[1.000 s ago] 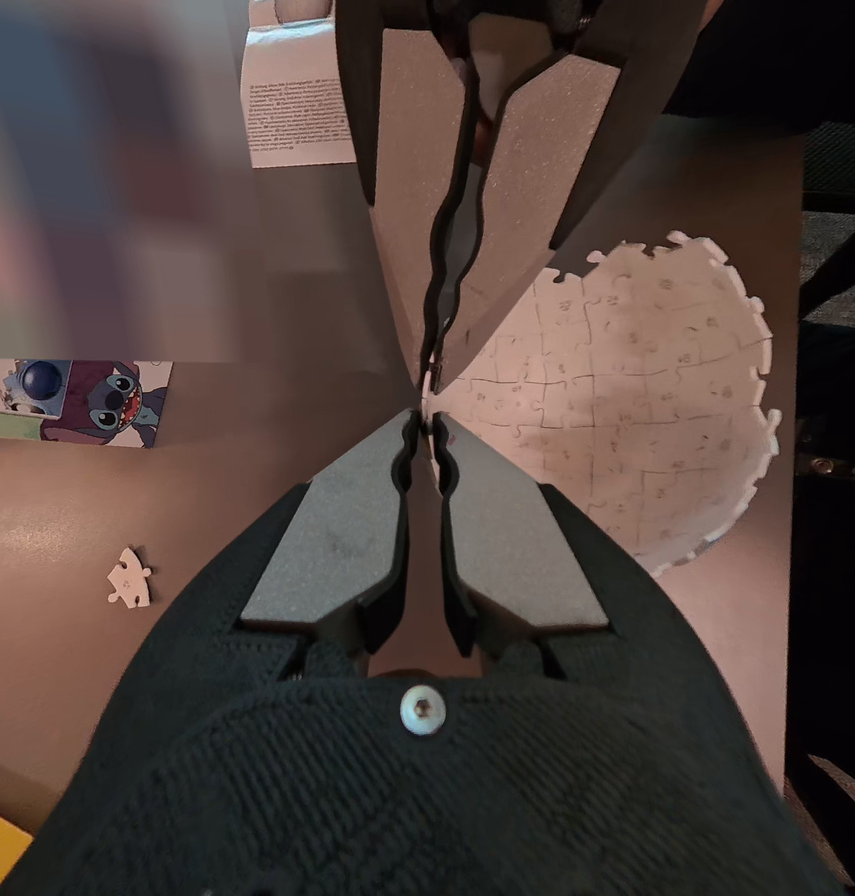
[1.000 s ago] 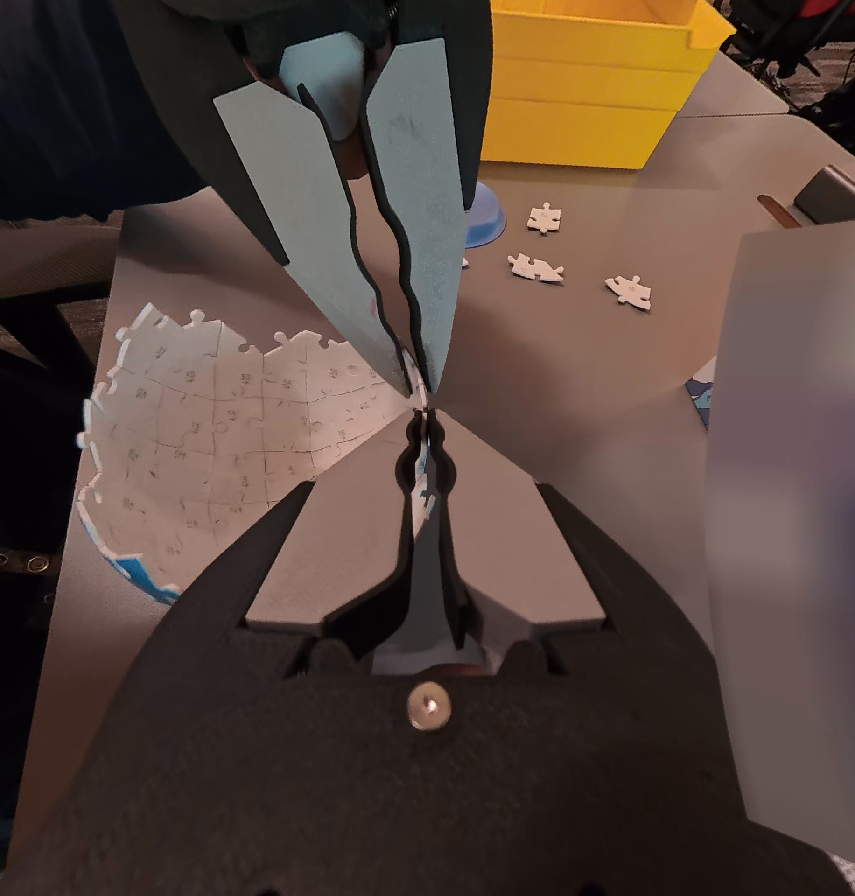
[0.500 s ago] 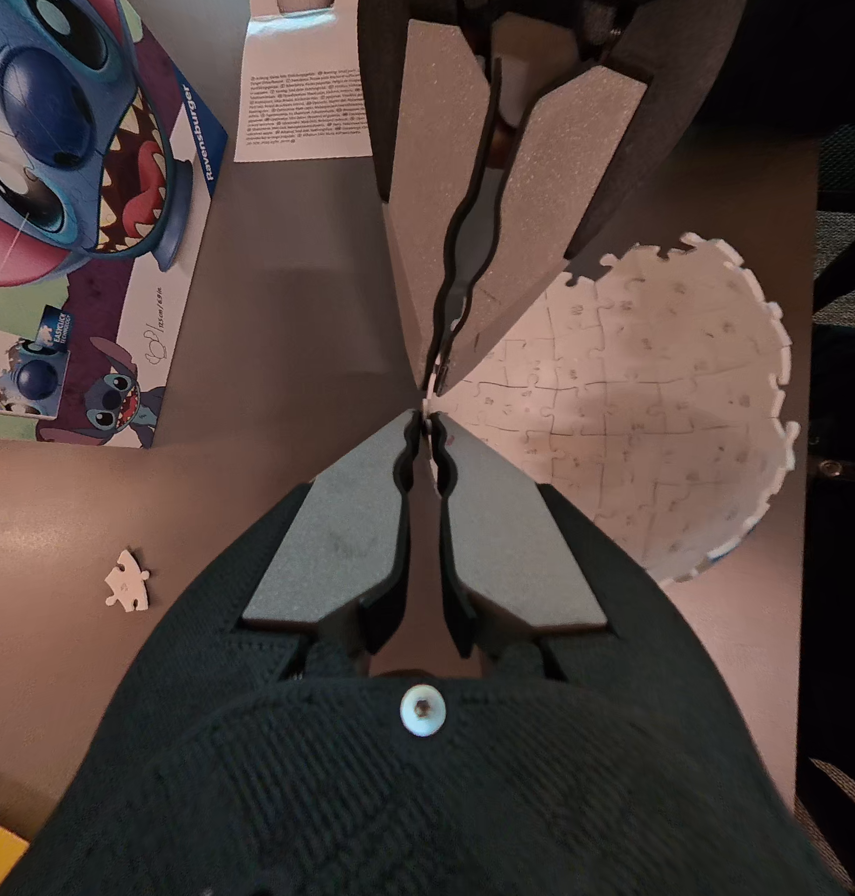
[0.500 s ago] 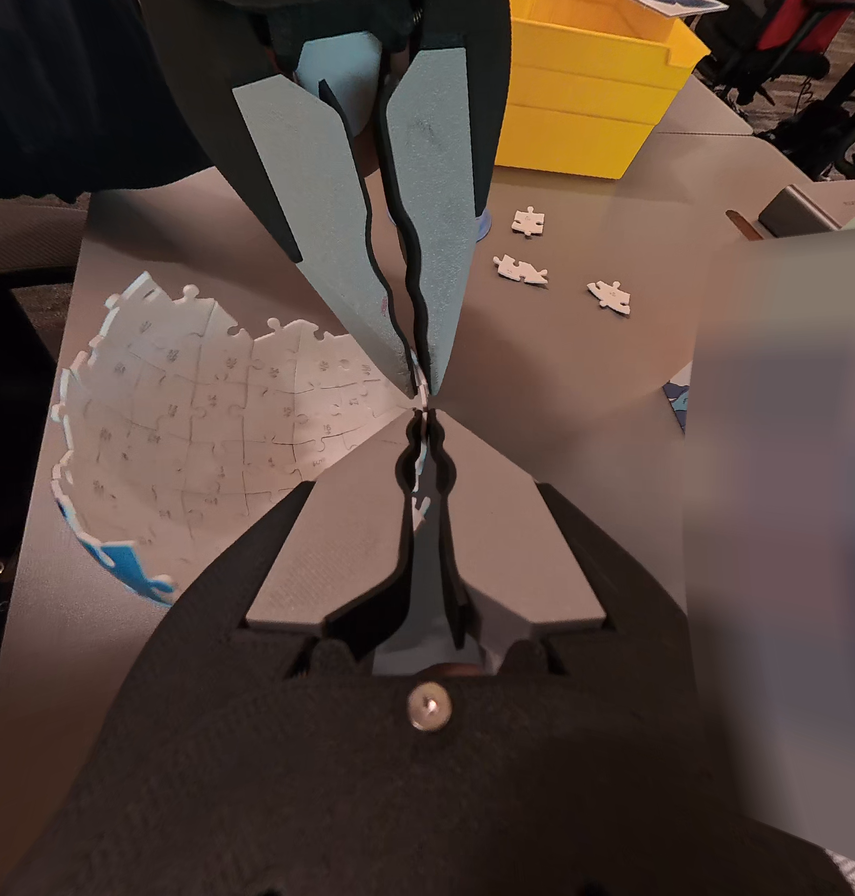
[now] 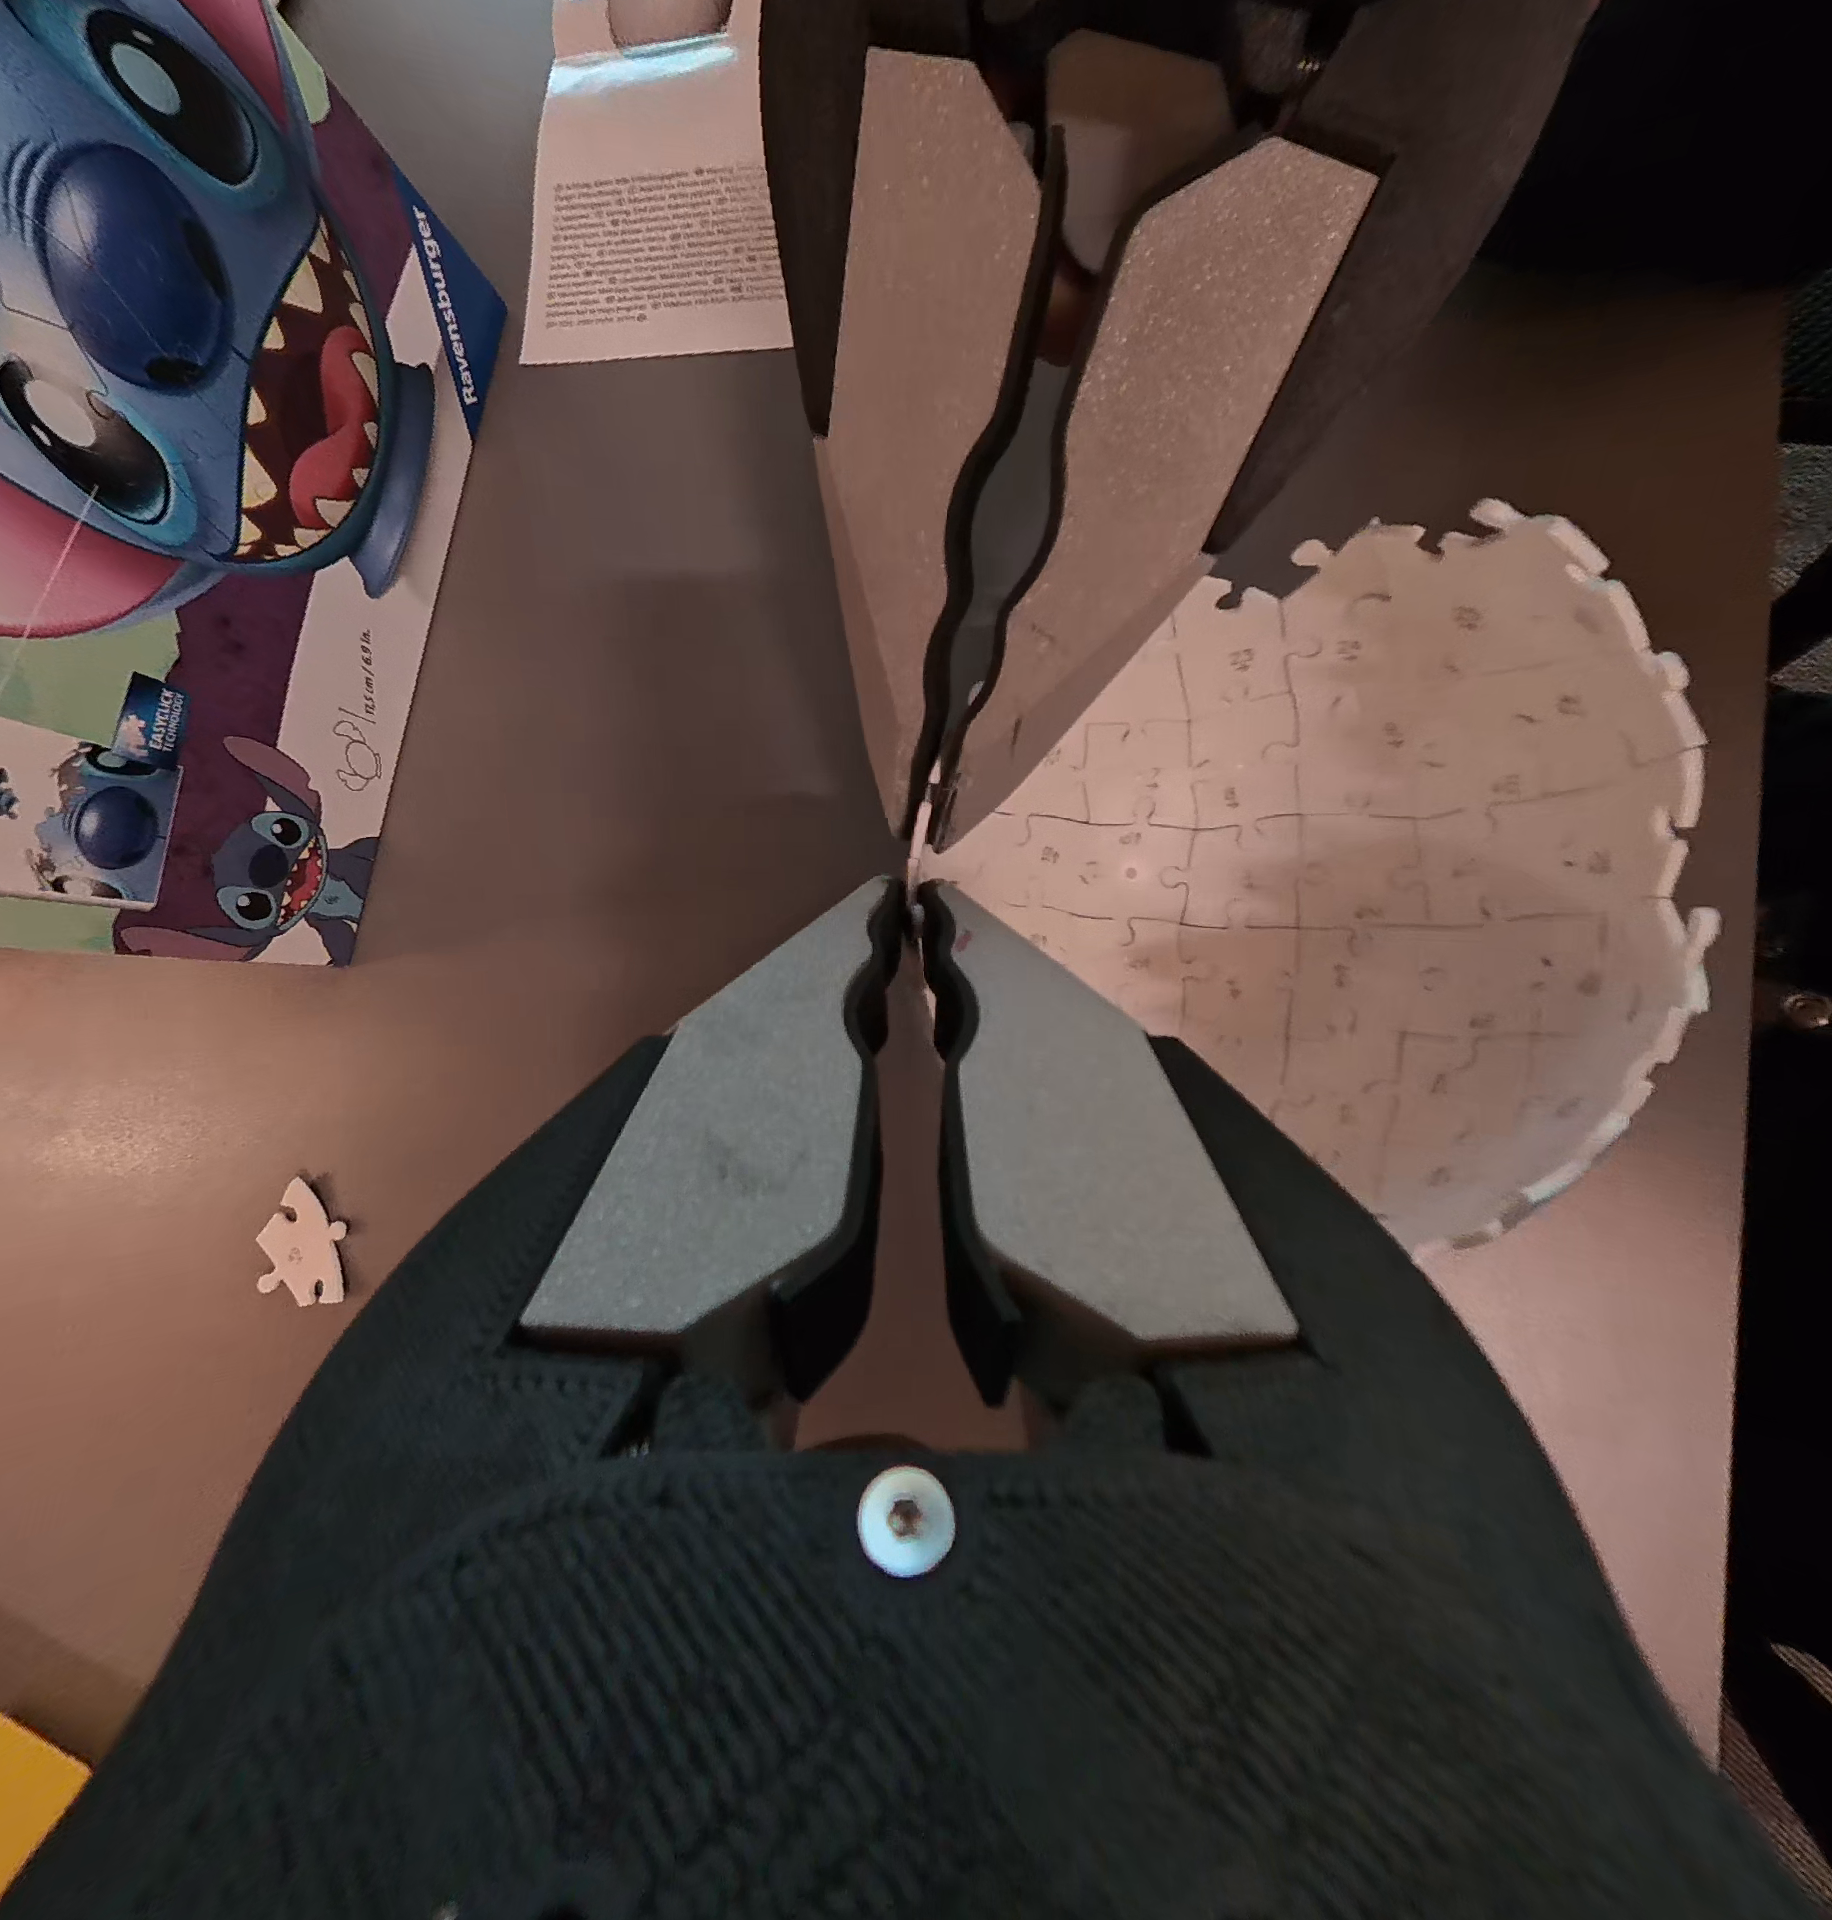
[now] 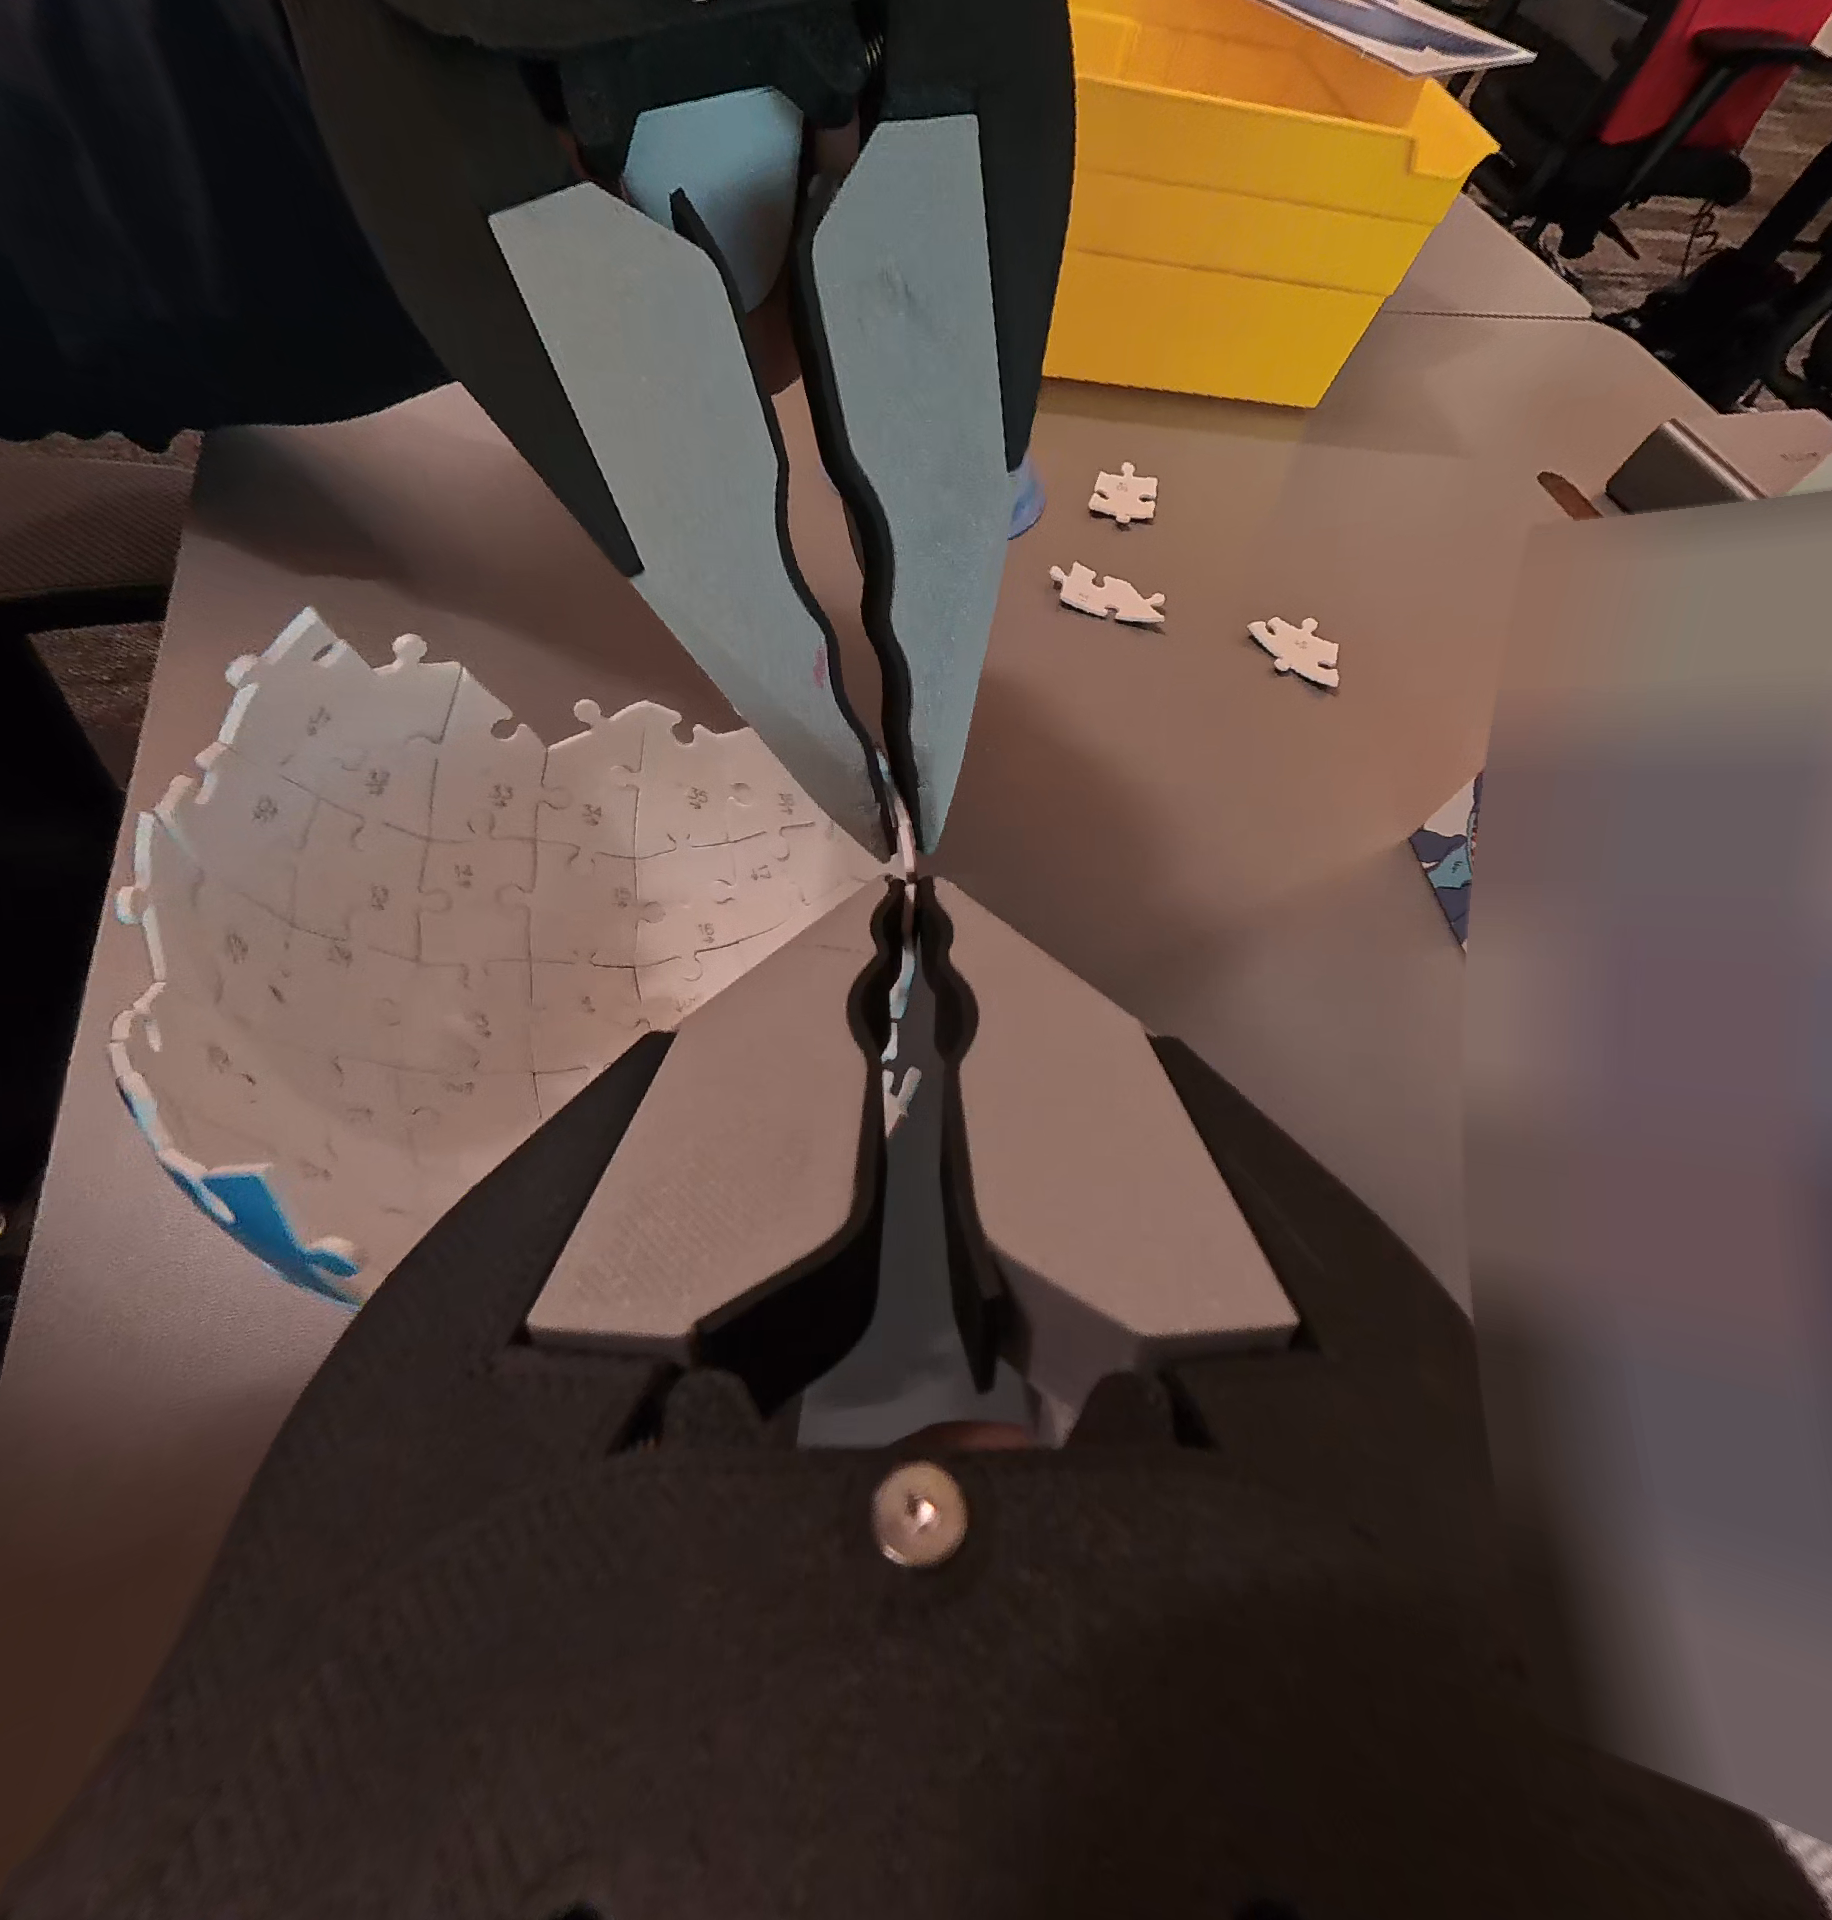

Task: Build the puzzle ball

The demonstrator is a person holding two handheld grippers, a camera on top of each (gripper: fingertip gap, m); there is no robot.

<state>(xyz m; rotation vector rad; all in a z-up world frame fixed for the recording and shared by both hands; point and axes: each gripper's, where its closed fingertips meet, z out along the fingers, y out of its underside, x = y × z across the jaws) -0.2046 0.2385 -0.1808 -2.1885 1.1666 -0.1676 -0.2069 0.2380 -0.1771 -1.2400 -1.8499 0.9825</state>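
Looks like an office or lab workspace. Grey desks (image 6: 1255, 790) butt together edge to edge, and wheeled office chairs (image 6: 1660, 156), one red-backed, stand on carpet far right. Stacked yellow bins (image 6: 1234, 239) sit on the far desk; puzzle box (image 5: 195, 499) and leaflet (image 5: 652, 239) lie flat.

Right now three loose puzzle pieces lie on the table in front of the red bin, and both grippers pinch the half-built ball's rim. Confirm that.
One detail is wrong: the bin is yellow, not red, as the right wrist view shows. The three loose pieces do lie on the table before it, and the left gripper and right gripper are both shut on the half-built ball's rim.
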